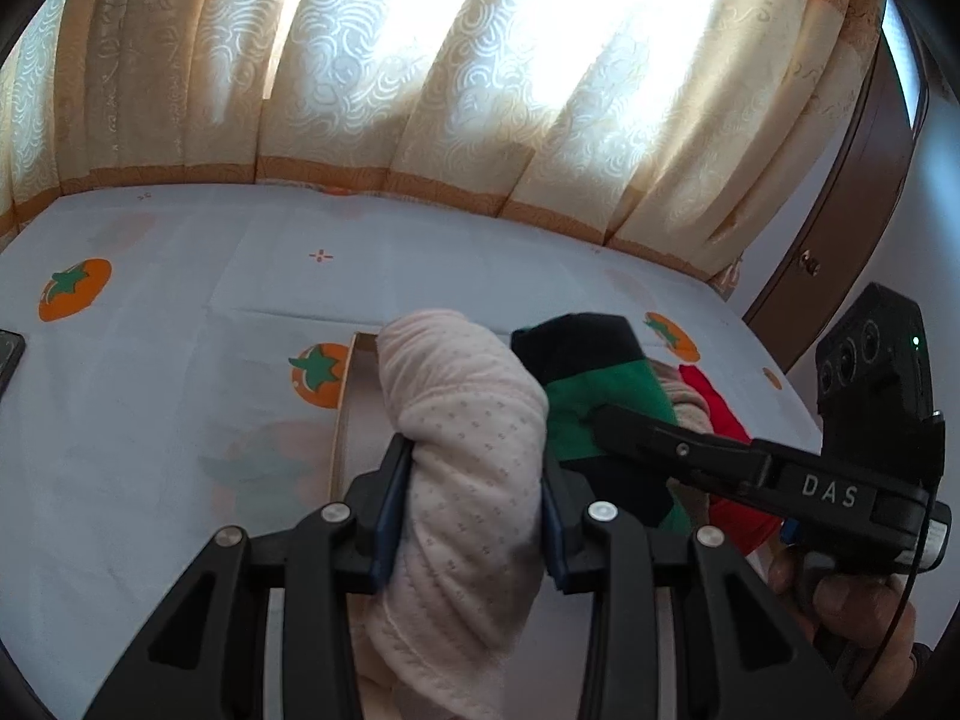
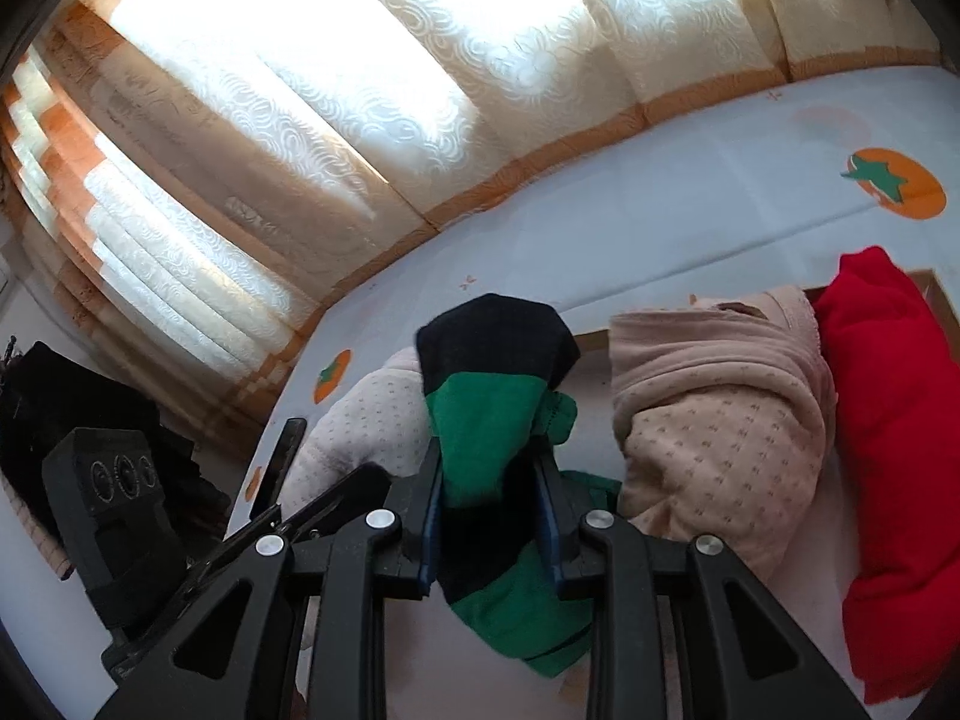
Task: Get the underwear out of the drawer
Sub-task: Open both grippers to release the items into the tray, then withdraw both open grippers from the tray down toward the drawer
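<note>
Bedsheet (image 1: 150, 396) below, both grippers level, left gripper (image 1: 474, 480) clamping pink underwear (image 1: 468, 420), right gripper (image 2: 489, 507) clamping green-black underwear (image 2: 486, 396)

Soft dotted knit pink underwear (image 1: 468, 468), matt green-black cloth underwear (image 2: 498, 420), smooth printed cotton-like sheet (image 1: 150, 420).

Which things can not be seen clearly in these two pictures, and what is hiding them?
- Drawer: both views show only wooden edges; the garments cover its inside.
- Pale pink underwear: left wrist view, lower end cut off by the frame edge.
- Green and black underwear: right wrist view, its middle hidden between the right hand-held gripper fingers.
- Dark object: cut off at the left edge.
</note>
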Tool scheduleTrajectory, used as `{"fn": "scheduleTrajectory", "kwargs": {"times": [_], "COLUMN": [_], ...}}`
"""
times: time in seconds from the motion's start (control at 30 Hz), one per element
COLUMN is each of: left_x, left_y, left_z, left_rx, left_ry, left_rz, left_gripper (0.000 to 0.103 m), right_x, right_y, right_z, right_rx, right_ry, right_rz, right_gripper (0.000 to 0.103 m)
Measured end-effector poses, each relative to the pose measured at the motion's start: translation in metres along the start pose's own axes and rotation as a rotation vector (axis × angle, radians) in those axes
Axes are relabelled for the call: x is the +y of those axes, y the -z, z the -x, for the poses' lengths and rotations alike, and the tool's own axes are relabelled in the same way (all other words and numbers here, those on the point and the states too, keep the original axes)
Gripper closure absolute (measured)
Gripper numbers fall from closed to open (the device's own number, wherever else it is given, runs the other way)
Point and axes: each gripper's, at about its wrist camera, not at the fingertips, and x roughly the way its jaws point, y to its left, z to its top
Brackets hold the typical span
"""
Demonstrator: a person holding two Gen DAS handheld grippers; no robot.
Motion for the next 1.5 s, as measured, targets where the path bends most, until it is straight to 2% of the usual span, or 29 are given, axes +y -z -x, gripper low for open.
{"fn": "scheduleTrajectory", "kwargs": {"times": [0.1,0.17,0.23,0.3,0.4,0.53,0.97,1.1,1.37,1.5], "left_x": [0.002,0.004,0.005,0.004,0.001,-0.007,-0.026,-0.038,-0.055,-0.065], "left_y": [0.002,0.002,0.002,0.001,0.001,0.005,0.029,0.044,0.071,0.090], "left_z": [-0.005,-0.007,-0.006,-0.003,0.005,0.022,0.070,0.092,0.129,0.145], "left_rx": [0.011,0.014,0.006,-0.008,-0.028,-0.064,-0.120,-0.145,-0.175,-0.193], "left_ry": [-0.009,-0.013,-0.018,-0.012,0.006,0.012,0.068,0.094,0.143,0.153], "left_rz": [0.008,0.020,0.028,0.034,0.038,0.011,-0.006,-0.032,-0.068,-0.102], "left_gripper": [0.062,0.059,0.055,0.050,0.047,0.045,0.044,0.040,0.039,0.036], "right_x": [-0.005,-0.005,-0.003,0.000,0.003,0.002,0.016,0.028,0.045,0.048], "right_y": [0.000,0.000,0.000,0.000,0.002,0.010,0.049,0.065,0.090,0.104], "right_z": [-0.002,-0.002,-0.001,0.003,0.013,0.034,0.088,0.111,0.158,0.181], "right_rx": [0.006,0.013,0.014,0.007,-0.008,-0.032,-0.013,-0.014,-0.021,-0.026], "right_ry": [-0.003,-0.014,-0.010,-0.006,0.006,-0.019,-0.095,-0.139,-0.169,-0.192], "right_rz": [-0.001,0.001,0.014,0.036,0.046,0.028,0.054,0.078,0.138,0.147], "right_gripper": [0.072,0.061,0.042,0.039,0.038,0.033,0.031,0.031,0.030,0.026]}}
